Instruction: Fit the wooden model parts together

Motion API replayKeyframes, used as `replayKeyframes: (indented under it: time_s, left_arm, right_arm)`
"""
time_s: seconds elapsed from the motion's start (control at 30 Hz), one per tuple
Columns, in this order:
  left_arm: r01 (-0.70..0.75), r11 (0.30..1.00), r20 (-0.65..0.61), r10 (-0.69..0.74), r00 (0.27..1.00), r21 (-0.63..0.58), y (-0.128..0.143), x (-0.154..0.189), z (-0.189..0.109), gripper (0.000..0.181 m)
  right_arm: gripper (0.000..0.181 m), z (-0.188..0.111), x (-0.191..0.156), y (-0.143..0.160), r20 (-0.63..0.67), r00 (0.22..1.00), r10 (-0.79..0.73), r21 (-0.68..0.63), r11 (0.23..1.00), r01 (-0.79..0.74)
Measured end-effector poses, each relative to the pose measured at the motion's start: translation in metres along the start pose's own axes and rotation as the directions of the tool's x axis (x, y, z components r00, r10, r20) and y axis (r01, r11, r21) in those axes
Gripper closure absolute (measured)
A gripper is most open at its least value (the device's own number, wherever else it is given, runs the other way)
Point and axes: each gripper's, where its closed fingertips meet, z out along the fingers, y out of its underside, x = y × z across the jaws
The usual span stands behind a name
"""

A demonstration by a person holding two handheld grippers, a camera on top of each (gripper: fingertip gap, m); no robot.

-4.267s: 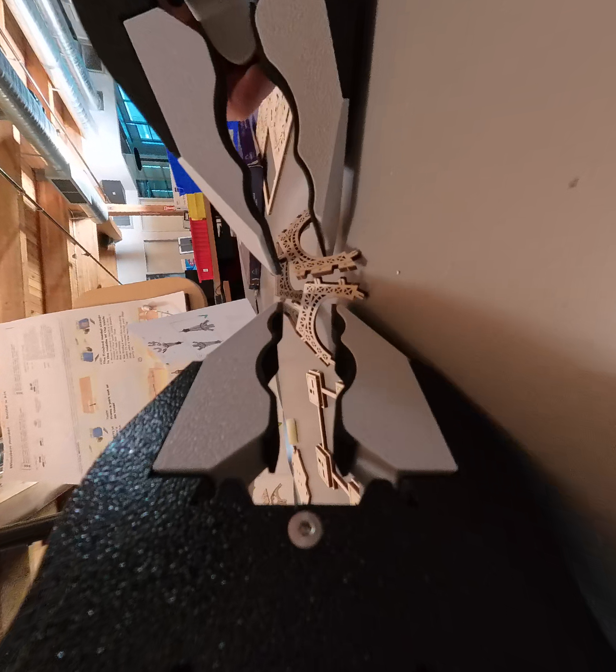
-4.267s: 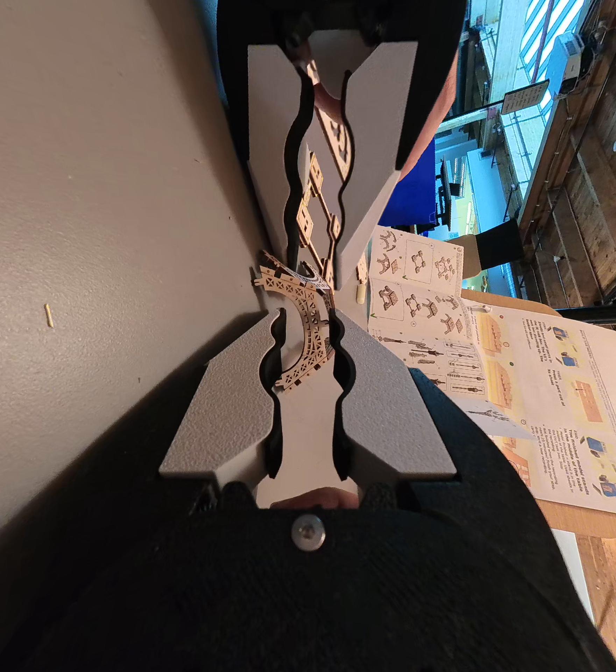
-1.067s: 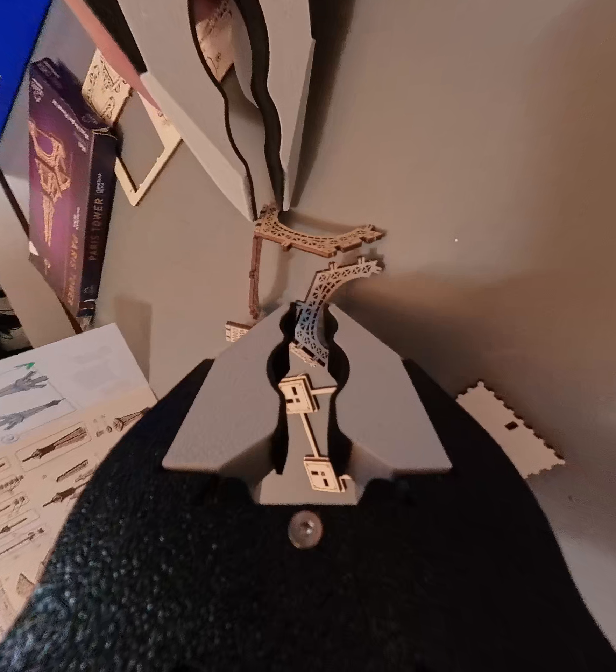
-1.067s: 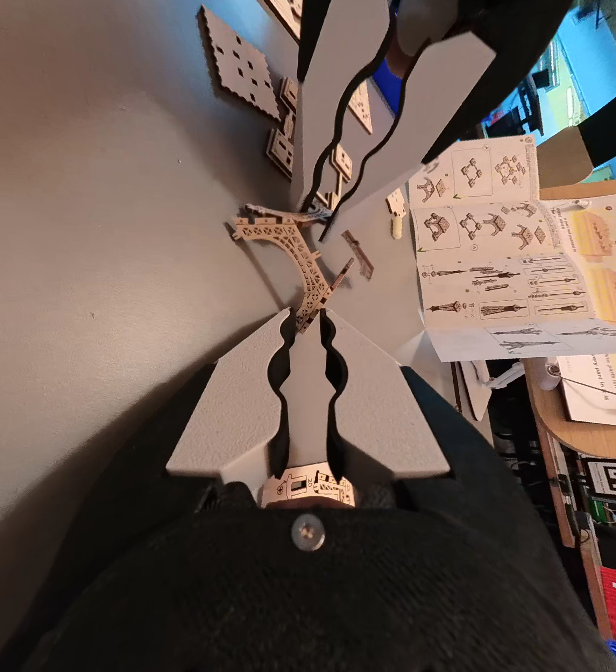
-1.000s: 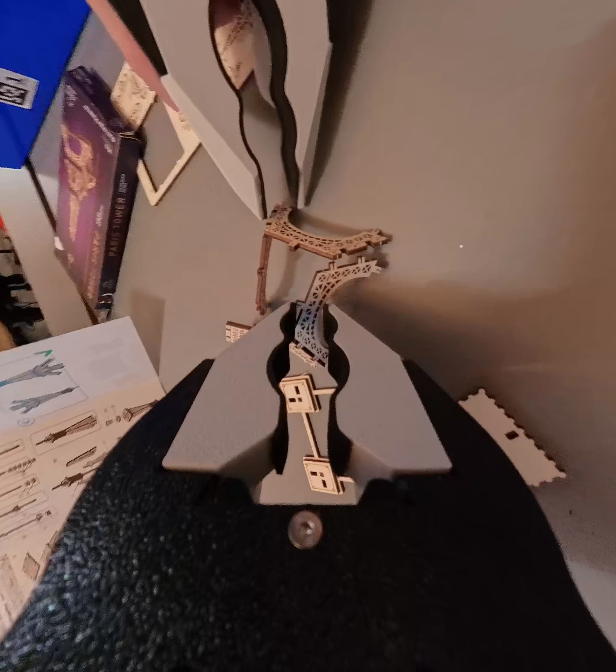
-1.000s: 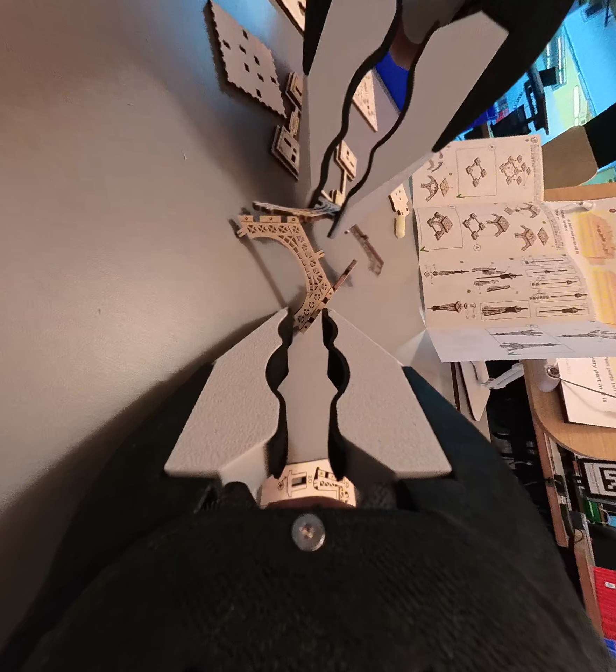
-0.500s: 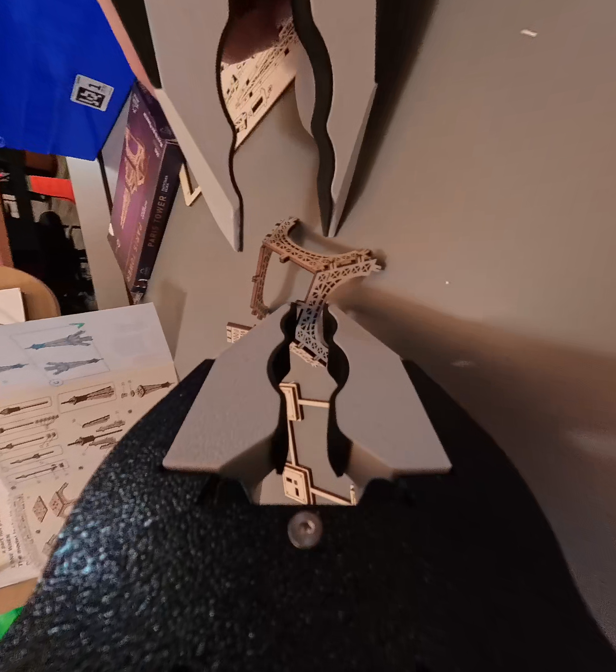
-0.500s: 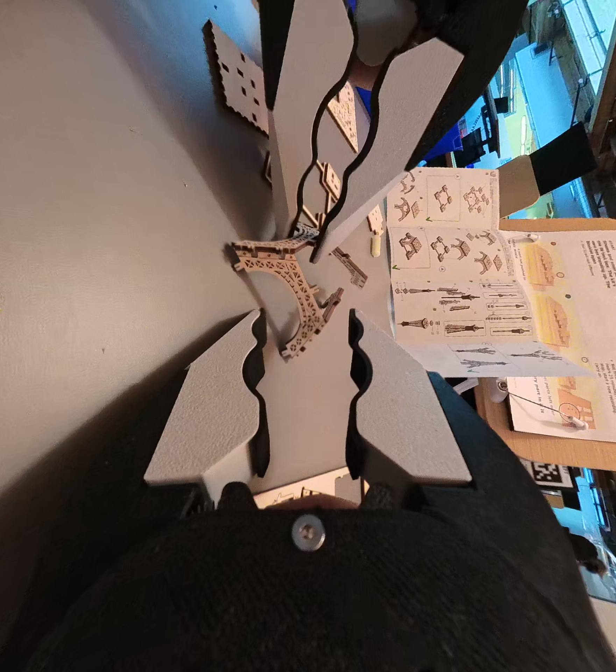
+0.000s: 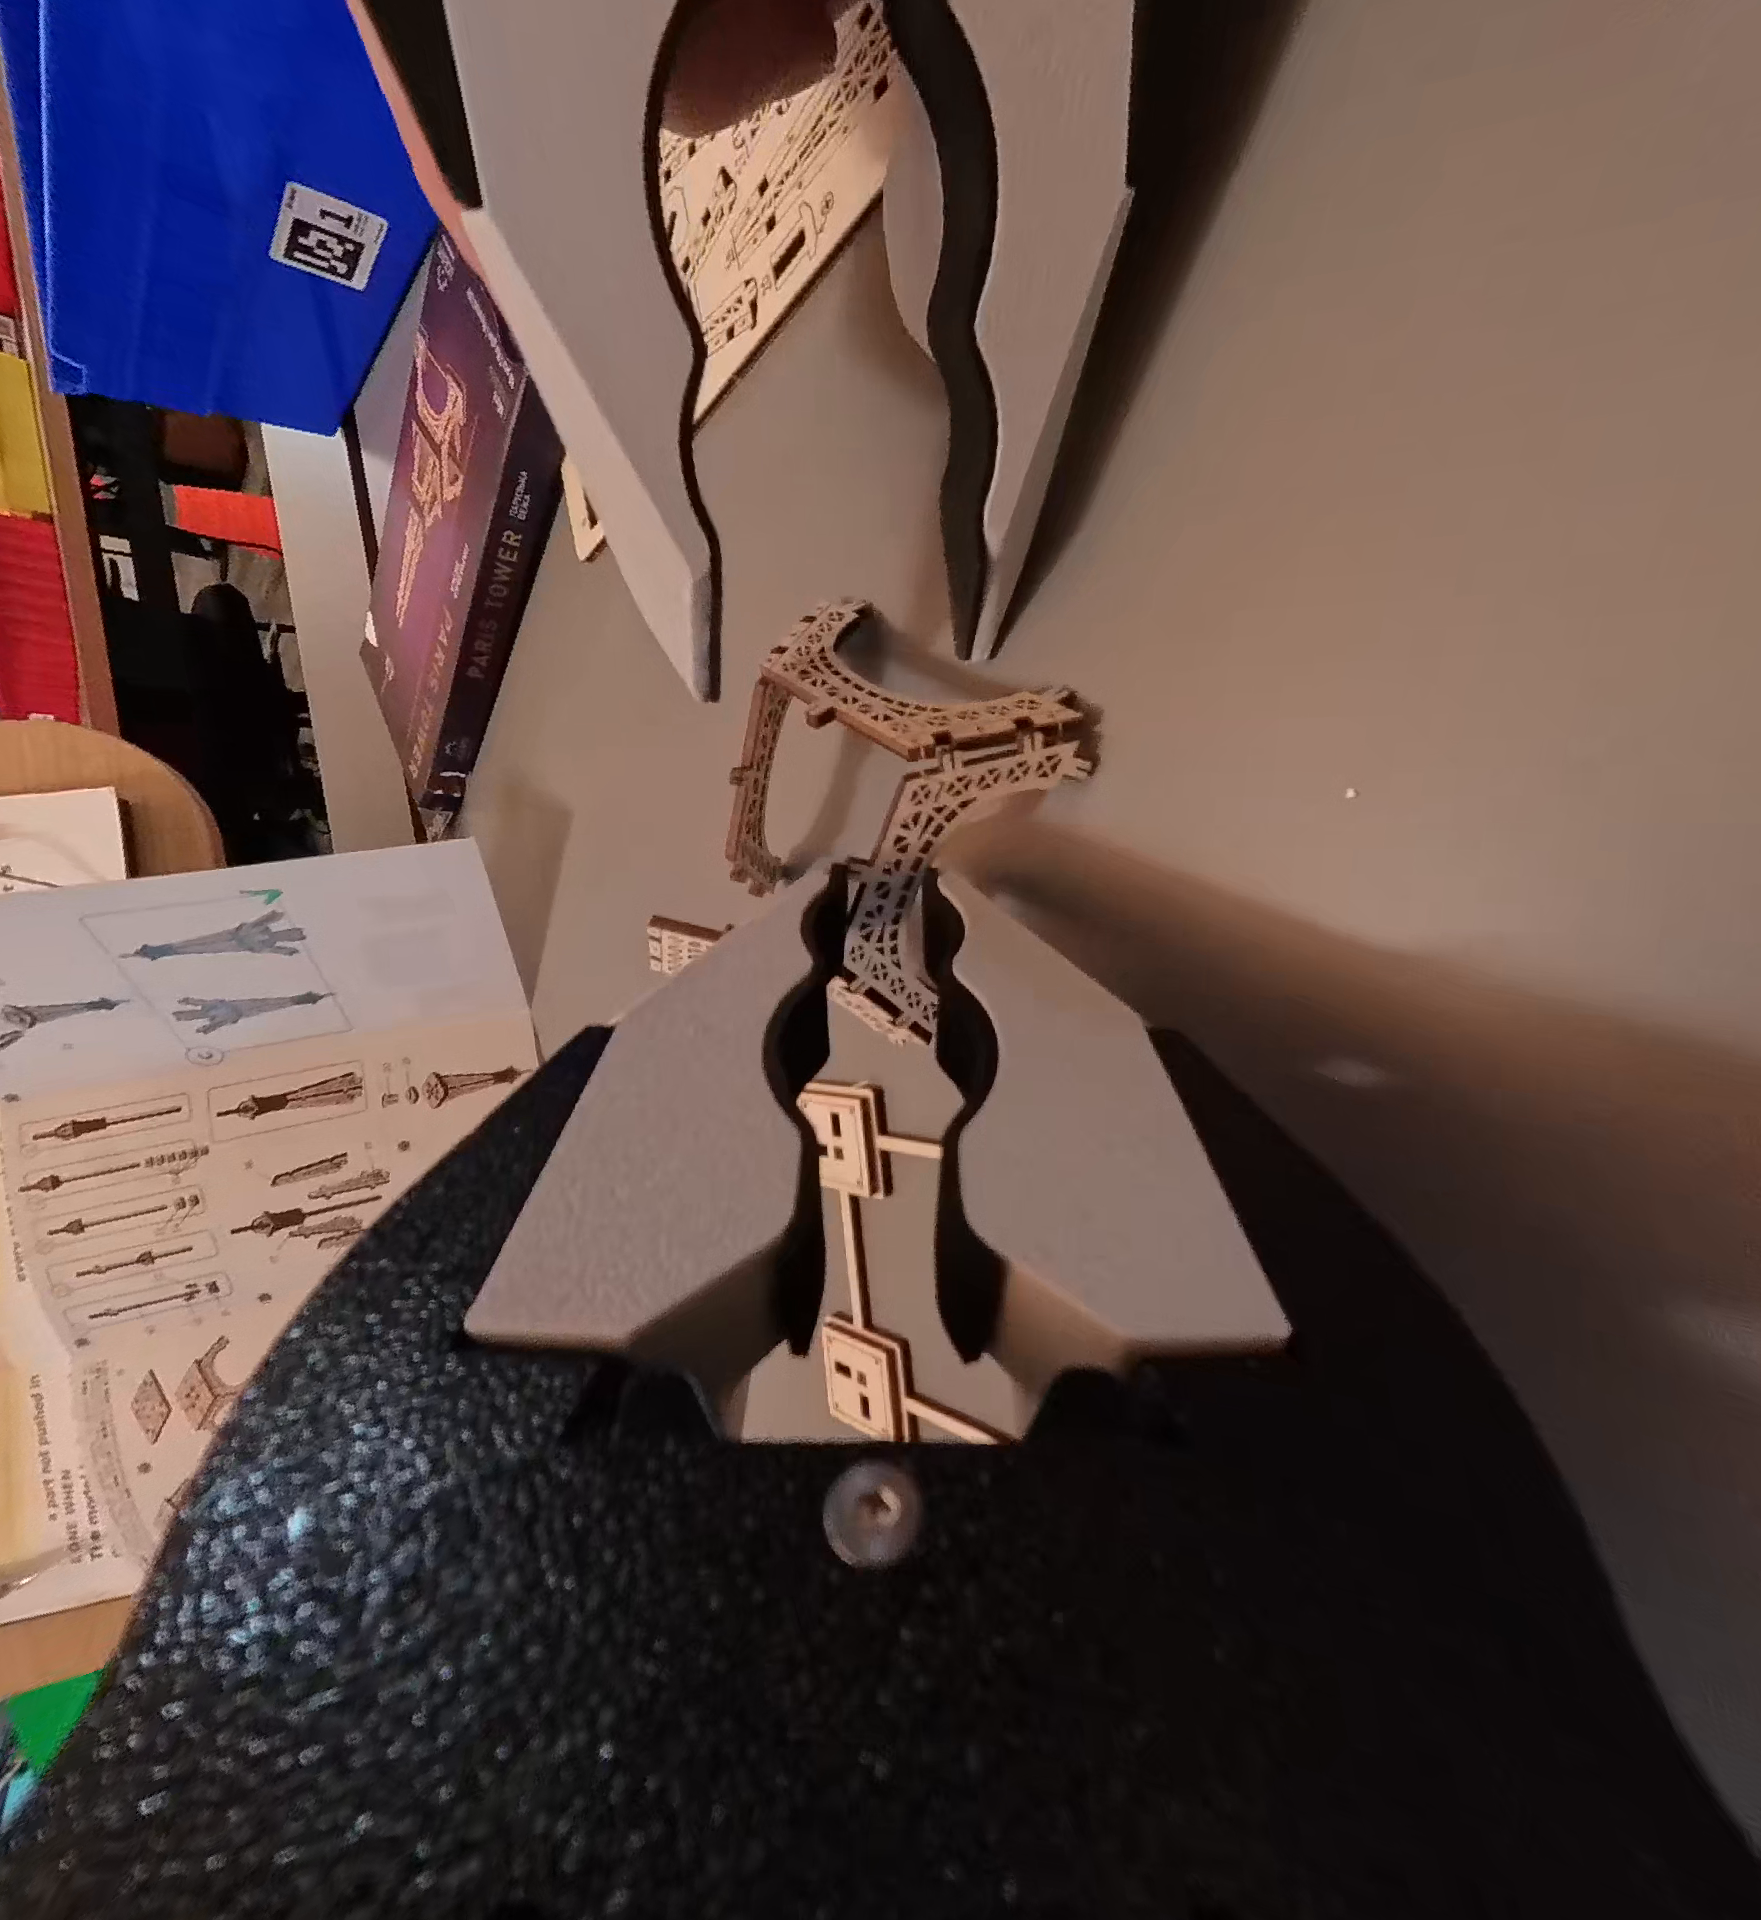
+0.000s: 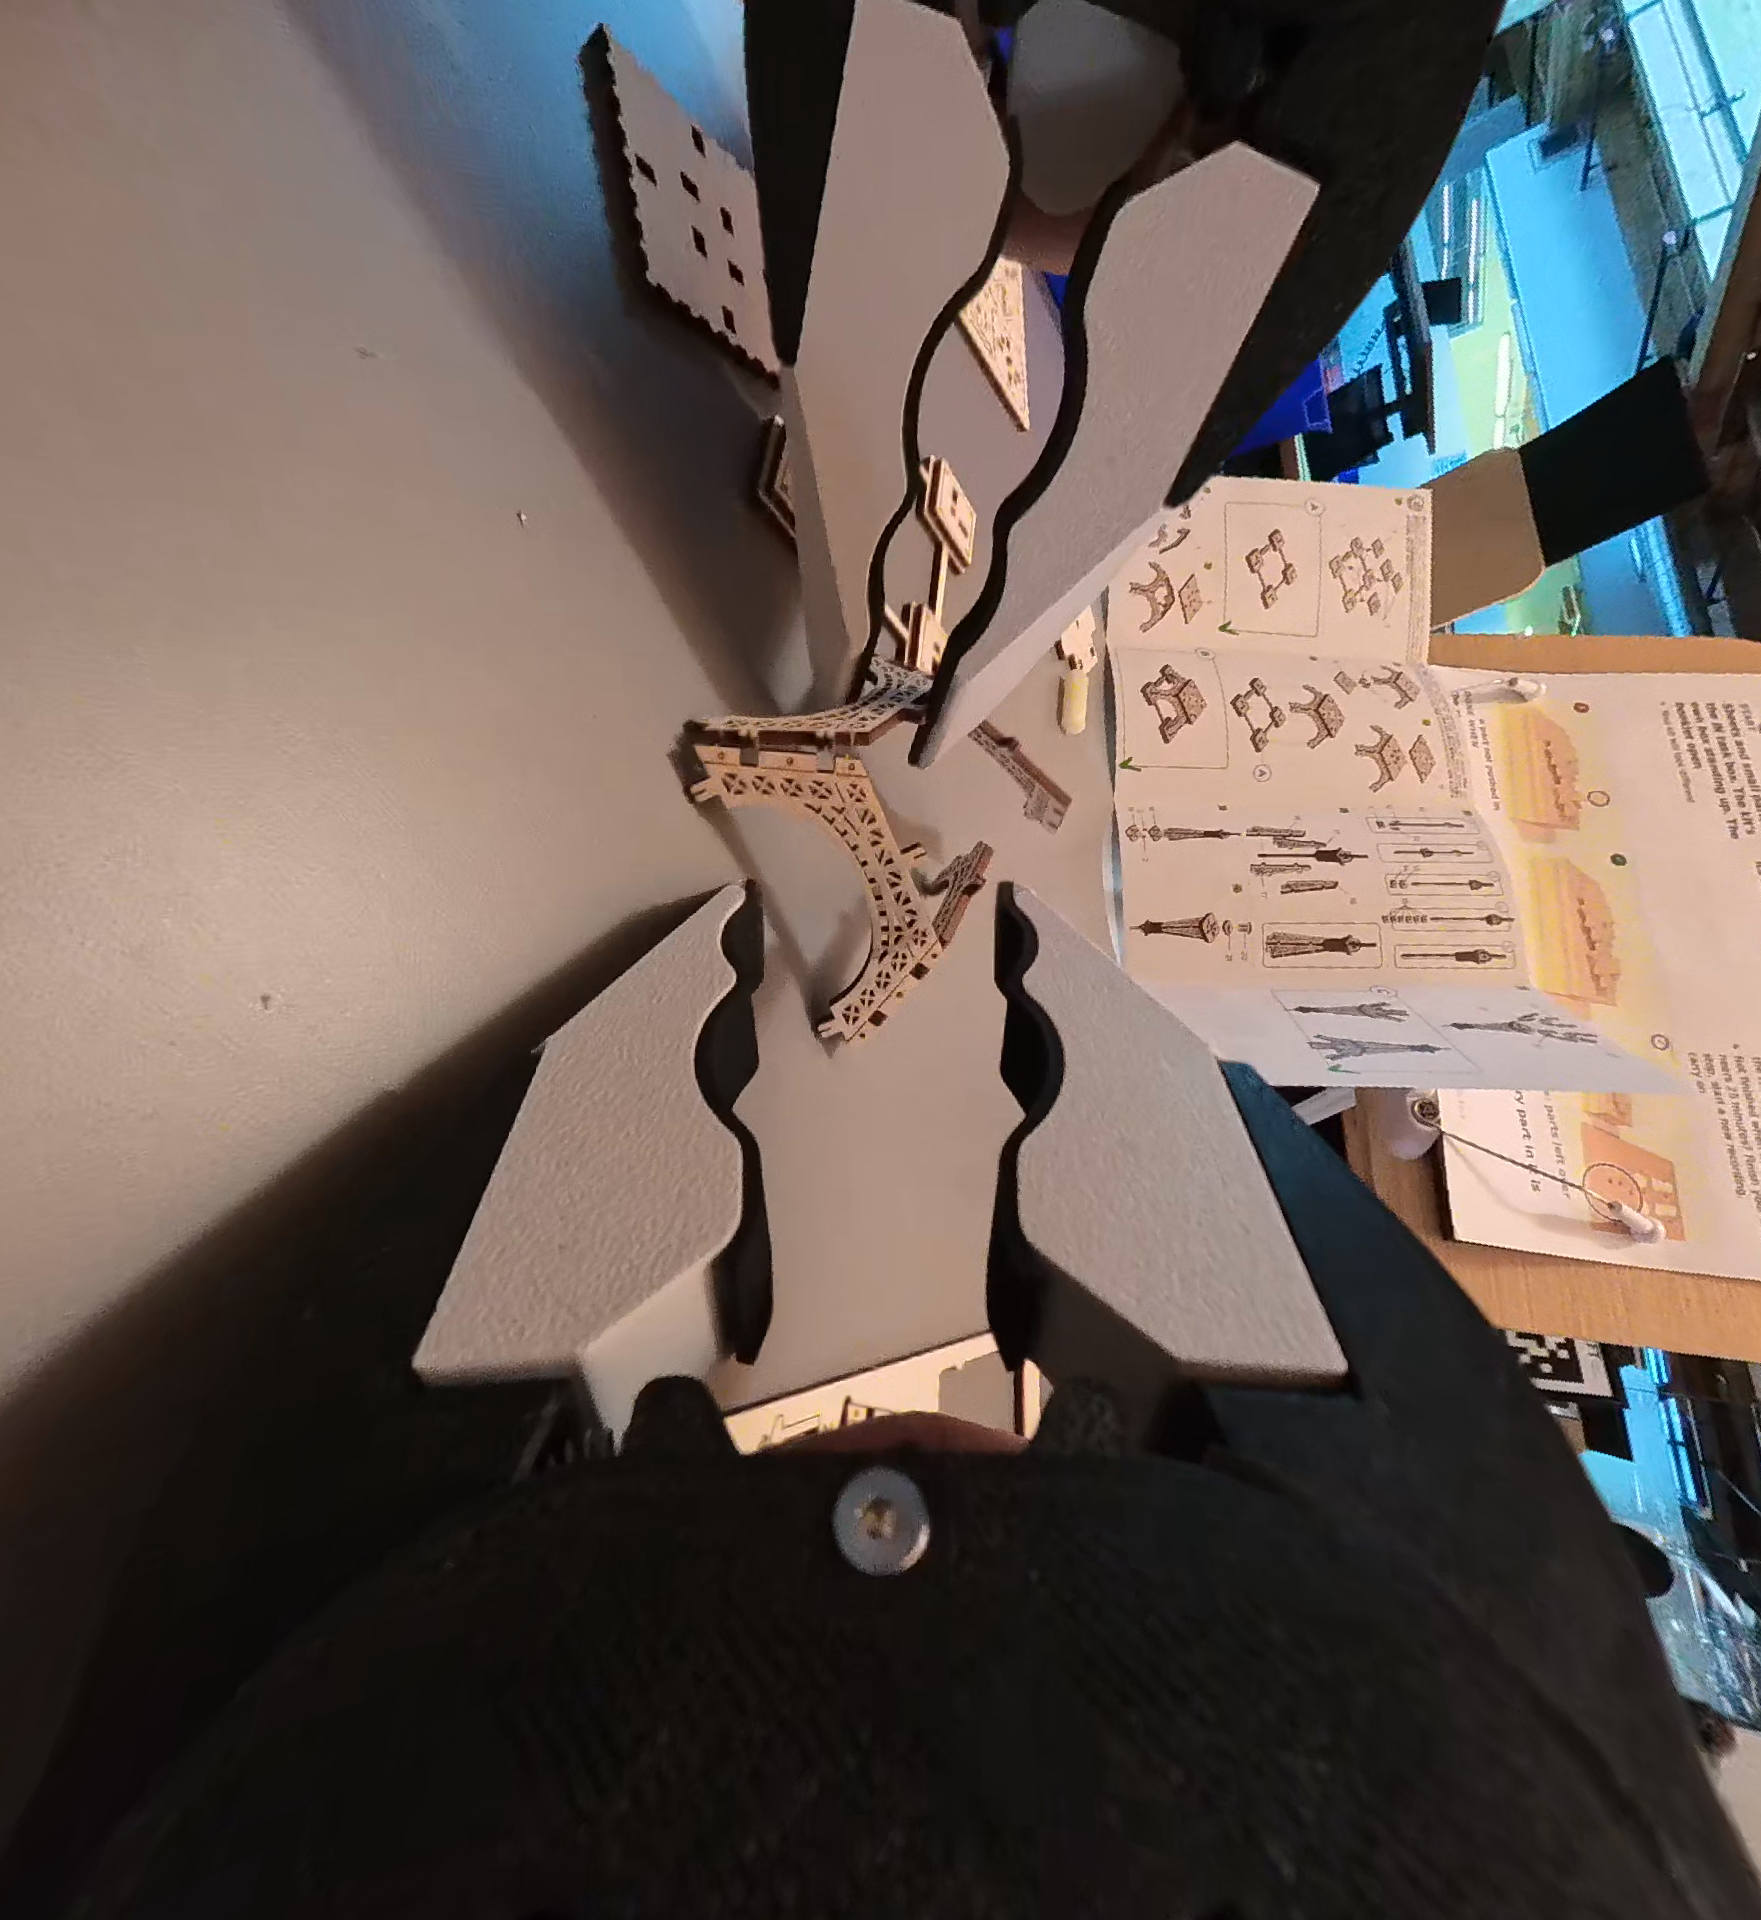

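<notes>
A small wooden lattice model [image 9: 917,727] of arched leg pieces joined at their tops hangs over the grey table [image 9: 1375,520]. My left gripper [image 9: 884,883] is shut on one arched leg [image 9: 886,935] and carries the whole model. My right gripper [image 10: 874,904] is open, its fingers on either side of another arched leg [image 10: 855,862] without touching it. The right gripper also shows in the left wrist view [image 9: 840,655], open just beyond the model. The left gripper shows in the right wrist view [image 10: 886,717], pinching the far arch [image 10: 814,727].
A folded instruction sheet [image 10: 1323,831] lies beside the model and shows in the left wrist view [image 9: 232,1091]. A purple box [image 9: 460,582] and a blue bin [image 9: 190,208] stand beyond. A holed square plate [image 10: 689,208], linked square parts [image 9: 845,1143] and a loose strut [image 10: 1021,774] lie on the table. Both grippers' tips are close together, under 4 cm apart.
My right gripper has opened and let go of its arched leg. The two arches, apart a second ago, now meet at their tops. My left gripper stays shut on its leg.
</notes>
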Motion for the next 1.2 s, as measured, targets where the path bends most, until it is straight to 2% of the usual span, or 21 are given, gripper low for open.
replayKeyframes:
  time_s: [0.43, 0.6, 0.7, 1.2]
  left_arm:
    - [-0.006, 1.000, 0.031, 0.005, 0.999, 0.019, -0.001, -0.002, 0.002, 0.170]
    - [-0.007, 1.000, 0.043, 0.006, 0.999, 0.016, 0.000, -0.003, 0.002, 0.170]
    - [-0.014, 1.000, 0.051, 0.014, 0.999, 0.005, 0.000, -0.004, 0.002, 0.170]
    - [0.006, 1.000, 0.028, -0.006, 1.000, -0.025, 0.000, -0.002, 0.002, 0.170]
  right_arm:
    - [0.144, 0.013, 0.004, -0.002, -0.053, 0.977, -0.207, -0.049, 0.978, 0.204]
    - [0.161, 0.018, -0.004, -0.008, -0.048, 0.961, -0.271, -0.035, 0.962, 0.270]
    - [0.163, 0.019, -0.004, -0.009, -0.074, 0.947, -0.314, -0.049, 0.949, 0.311]
    - [0.164, 0.020, -0.004, -0.012, -0.094, 0.944, -0.317, -0.059, 0.948, 0.313]
